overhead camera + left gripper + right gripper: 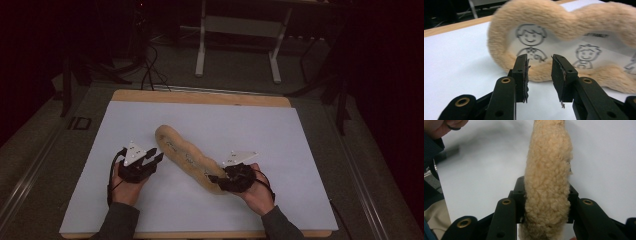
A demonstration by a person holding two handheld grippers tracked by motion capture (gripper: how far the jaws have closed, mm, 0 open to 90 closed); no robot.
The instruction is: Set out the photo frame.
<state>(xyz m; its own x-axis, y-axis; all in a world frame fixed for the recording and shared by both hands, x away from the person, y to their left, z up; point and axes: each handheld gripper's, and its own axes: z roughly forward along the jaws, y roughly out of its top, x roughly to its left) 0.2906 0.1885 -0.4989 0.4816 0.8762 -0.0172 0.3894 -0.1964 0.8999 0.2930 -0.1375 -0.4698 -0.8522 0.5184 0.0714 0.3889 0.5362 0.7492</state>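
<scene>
A long tan plush case (187, 157) with a clear window showing cartoon figures lies slantwise on the white sheet (280, 135). My right gripper (216, 179) is shut on its near end; in the right gripper view the fuzzy plush case (547, 182) fills the gap and both pads press its sides. My left gripper (156, 156) stands open just left of the case's far half. In the left gripper view its fingers (521, 72) frame empty space, with the plush case (564, 27) and its drawn figures close ahead.
The white sheet covers a wooden board (200, 96) whose edge shows at the back. Beyond it, in the dark, stand a white table frame (240, 35) and cables on the floor (150, 70). A hand and sleeve (434, 135) show at the upper left of the right gripper view.
</scene>
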